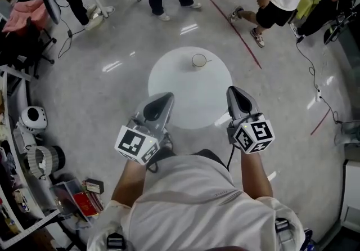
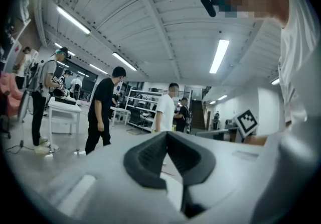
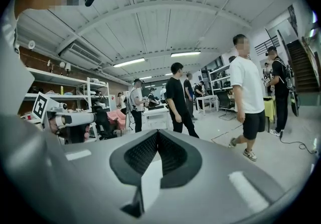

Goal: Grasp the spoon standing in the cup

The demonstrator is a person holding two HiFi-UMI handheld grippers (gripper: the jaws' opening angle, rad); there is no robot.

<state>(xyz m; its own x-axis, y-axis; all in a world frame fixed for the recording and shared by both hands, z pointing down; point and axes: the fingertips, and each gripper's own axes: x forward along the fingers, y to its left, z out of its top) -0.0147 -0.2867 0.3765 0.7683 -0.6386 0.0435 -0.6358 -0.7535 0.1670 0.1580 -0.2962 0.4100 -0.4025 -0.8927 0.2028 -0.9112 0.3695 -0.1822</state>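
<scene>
The left claw (image 1: 166, 98) is clenched on nothing, over the near edge of the round white table (image 1: 169, 78). Farther across stands the cup (image 1: 198, 60) (its spoon too small to make out), well apart from both claws. The right claw (image 1: 233, 92) is likewise clenched and empty, at the table's near right edge.

Lab hall — shelving racks (image 2: 140, 110)
</scene>
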